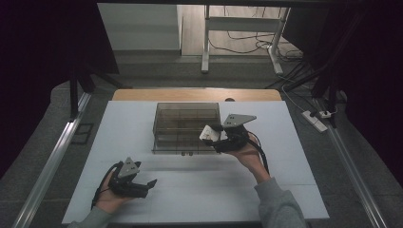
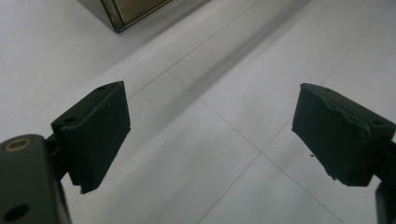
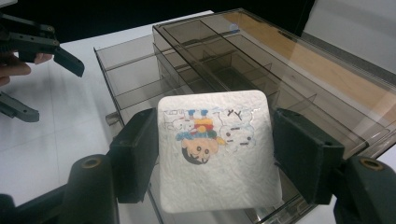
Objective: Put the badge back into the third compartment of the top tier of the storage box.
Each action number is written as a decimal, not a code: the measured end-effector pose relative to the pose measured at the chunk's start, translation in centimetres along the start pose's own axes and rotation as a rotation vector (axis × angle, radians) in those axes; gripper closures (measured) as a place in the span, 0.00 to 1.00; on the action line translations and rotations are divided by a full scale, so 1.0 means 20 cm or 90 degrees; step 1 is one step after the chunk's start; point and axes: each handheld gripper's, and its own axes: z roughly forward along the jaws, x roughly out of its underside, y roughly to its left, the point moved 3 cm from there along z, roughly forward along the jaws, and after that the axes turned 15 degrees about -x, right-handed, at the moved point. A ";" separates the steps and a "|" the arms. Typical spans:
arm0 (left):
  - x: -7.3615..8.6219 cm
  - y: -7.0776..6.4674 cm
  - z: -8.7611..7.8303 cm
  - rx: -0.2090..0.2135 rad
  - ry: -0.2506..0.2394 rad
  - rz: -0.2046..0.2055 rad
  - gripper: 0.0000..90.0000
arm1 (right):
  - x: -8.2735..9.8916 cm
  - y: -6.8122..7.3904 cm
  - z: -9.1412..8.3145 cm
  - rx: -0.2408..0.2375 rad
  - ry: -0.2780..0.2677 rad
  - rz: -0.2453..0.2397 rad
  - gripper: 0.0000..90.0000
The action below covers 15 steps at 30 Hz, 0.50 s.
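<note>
Between the right gripper's (image 3: 212, 154) pads, gripped at its side edges, sits a white cartoon-printed packet (image 3: 217, 149): light, soft, crushable. Beyond it at 12 o'clock lies the smoky compartment box (image 3: 261, 60). Left gripper (image 2: 210, 135) gapes empty above the table (image 2: 224, 84).

Beyond my work area I saw a white table top (image 1: 142, 118) crossed by thin seam lines, with a wooden edge strip (image 1: 190, 94) at its far side. Past it stood a metal desk frame (image 1: 240, 33) over tangled cables (image 1: 247, 45), and a white power strip (image 1: 316, 119) lay on the grey floor.
</note>
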 end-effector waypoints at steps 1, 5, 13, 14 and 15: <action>0.00 0.00 0.00 0.000 0.000 0.000 0.13 | 0.00 0.00 0.00 0.001 0.001 0.000 0.36; 0.00 0.00 0.00 0.002 0.004 0.003 0.13 | 0.01 0.00 0.00 0.002 0.006 0.003 0.36; 0.00 0.00 0.00 0.002 0.003 0.000 0.13 | 0.00 0.01 0.00 0.009 0.002 -0.006 0.32; 0.00 0.00 0.00 0.001 0.002 0.000 0.13 | 0.00 0.01 0.00 0.009 -0.001 -0.004 0.32; 0.00 0.00 0.00 0.002 0.002 -0.001 0.13 | 0.00 0.01 -0.01 0.009 -0.003 -0.002 0.32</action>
